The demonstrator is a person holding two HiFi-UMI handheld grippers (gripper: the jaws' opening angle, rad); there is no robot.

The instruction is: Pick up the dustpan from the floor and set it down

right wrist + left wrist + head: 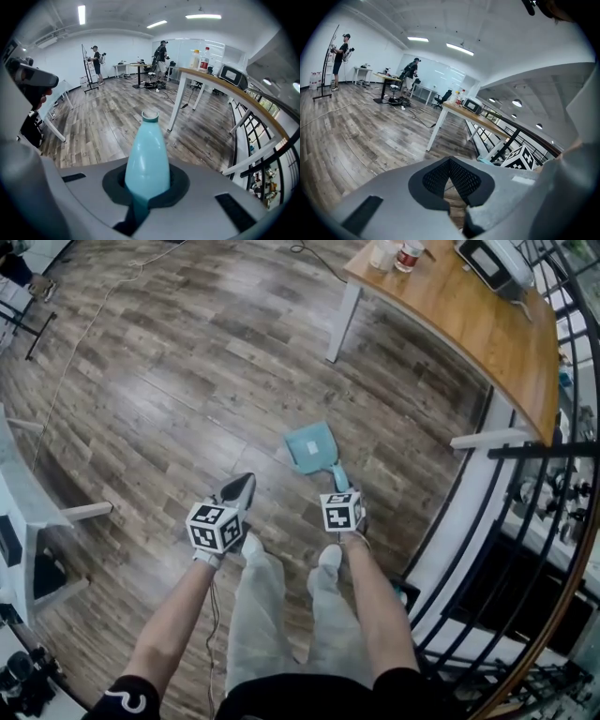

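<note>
Dustpan point(309, 446): teal plastic, judged light, stiff, slick; sat at or near the floor point(187, 381), eleven o'clock from right tongs point(339, 488) clamping its handle point(147, 159), the best hold; left tongs point(242, 488) closed, empty.

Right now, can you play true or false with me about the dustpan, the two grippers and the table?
1. The right gripper is shut on the teal dustpan. True.
2. The left gripper holds a broom. False: it is shut with nothing in it.
3. The dustpan lies on the table. False: the right gripper holds it above the wooden floor, away from the table.
4. Two containers stand on the table. True.
</note>
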